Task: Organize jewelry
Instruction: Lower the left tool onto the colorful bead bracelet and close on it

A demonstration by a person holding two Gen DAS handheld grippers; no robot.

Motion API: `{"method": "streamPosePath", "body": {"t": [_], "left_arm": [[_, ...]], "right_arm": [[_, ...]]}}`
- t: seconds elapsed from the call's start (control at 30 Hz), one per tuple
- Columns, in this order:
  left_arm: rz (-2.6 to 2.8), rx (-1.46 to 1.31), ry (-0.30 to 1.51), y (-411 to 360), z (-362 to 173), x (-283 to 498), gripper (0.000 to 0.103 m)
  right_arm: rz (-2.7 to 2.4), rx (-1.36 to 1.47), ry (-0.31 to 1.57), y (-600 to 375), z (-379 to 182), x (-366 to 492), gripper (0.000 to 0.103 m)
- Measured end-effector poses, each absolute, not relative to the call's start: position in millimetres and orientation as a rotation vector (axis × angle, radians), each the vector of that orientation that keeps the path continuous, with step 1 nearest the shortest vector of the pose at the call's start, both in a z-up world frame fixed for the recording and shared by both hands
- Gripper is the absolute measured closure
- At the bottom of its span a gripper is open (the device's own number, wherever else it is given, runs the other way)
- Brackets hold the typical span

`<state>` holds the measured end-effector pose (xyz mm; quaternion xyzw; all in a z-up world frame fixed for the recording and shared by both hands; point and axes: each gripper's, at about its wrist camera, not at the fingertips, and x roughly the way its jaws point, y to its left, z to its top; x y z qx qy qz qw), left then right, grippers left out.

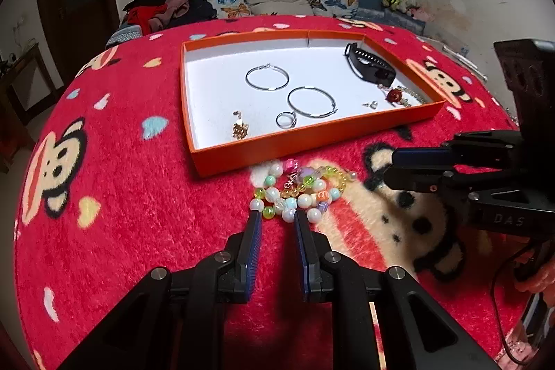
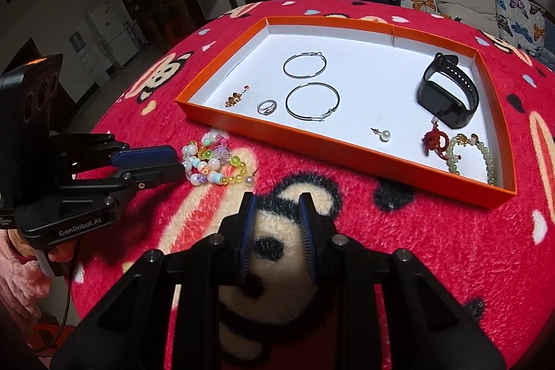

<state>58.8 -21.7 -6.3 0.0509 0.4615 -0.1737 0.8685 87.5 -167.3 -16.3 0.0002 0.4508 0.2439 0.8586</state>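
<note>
While a red plush cloth (image 1: 138, 196) with cartoon monkeys covers the whole counter, an orange tray (image 1: 277, 144) with a white floor sits on its far half. Inside the tray lie a black watch band (image 2: 447, 96) in the far right corner, two silver hoops (image 1: 267, 77) near the middle, a pale green bead bracelet (image 2: 485, 158) with a red knot at the near right, a ring (image 1: 286, 120), a gold earring (image 1: 240, 129) and a pearl stud (image 2: 384, 136). The colourful bead bracelet (image 1: 298, 193) lies heaped on the cloth just outside the tray's near wall. The left hand-held gripper (image 1: 277, 217) points down at this heap, its jaws parted a little, tips at the nearest beads, gripping nothing. The right hand-held gripper (image 2: 277, 200) hangs over a monkey face, slightly parted and empty.
</note>
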Motion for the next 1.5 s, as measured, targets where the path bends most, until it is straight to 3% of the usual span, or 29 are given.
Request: {"method": "streamPosePath", "body": {"t": [0.43, 1.03, 1.5], "left_arm": [[-0.309, -0.053, 0.99, -11, 2, 81, 0.082], [-0.194, -0.023, 0.959, 25, 3, 55, 0.082], [-0.193, -0.032, 0.998, 2, -6, 61, 0.082]], "right_arm": [[0.52, 0.011, 0.952, -166, -19, 90, 0.077], [0.529, 0.016, 0.957, -166, -22, 91, 0.077], [0.541, 0.015, 0.958, -161, -23, 93, 0.077]]}}
